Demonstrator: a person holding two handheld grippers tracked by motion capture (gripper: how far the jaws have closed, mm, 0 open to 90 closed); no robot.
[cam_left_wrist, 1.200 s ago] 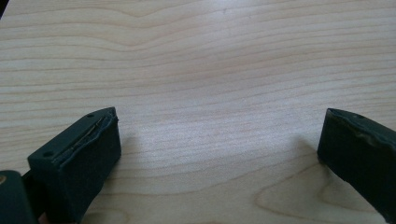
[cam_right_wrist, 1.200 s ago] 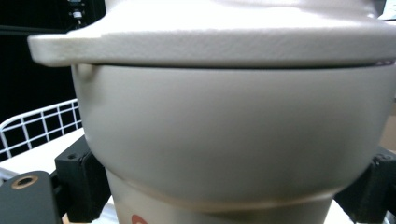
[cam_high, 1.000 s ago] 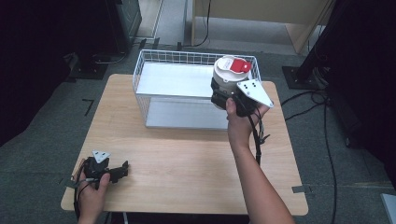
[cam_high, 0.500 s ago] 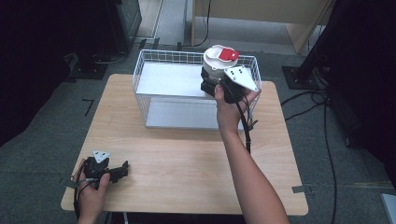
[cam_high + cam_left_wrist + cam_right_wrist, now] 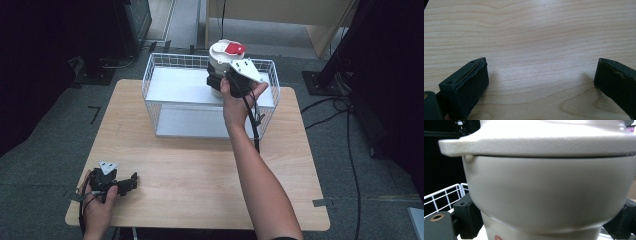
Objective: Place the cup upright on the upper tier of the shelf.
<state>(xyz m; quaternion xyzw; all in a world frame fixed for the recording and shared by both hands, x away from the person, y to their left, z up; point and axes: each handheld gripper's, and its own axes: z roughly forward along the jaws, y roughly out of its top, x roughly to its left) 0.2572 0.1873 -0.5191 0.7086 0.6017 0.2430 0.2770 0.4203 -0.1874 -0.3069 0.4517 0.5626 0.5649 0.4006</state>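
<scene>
1. The right gripper [image 5: 223, 80] pinches a white lidded container [image 5: 223, 62] by its lower body. In the right gripper view its black jaws press against the container [image 5: 549, 195] from both sides, just under the flared upper part.
2. Over the last second the right gripper has carried the container from the 3 o'clock edge of the white wire basket [image 5: 160, 82] inward, toward 12 o'clock on the table. It now hangs upright above the basket's back right part, clear of the rim.
3. My judgement is that the carry is almost over and lowering the container into the basket comes next. Whether its base already touches the basket floor cannot be told.
4. The left gripper [image 5: 131, 181] has not moved. It rests on the wooden table [image 5: 200, 165] near the 7 o'clock corner, its jaws spread wide over bare wood in the left gripper view, holding nothing.
5. Writing: none can be read. The lid carries a red tab [image 5: 235, 48], and a small red mark shows low on the container wall in the right gripper view, too cut off to make out.
</scene>
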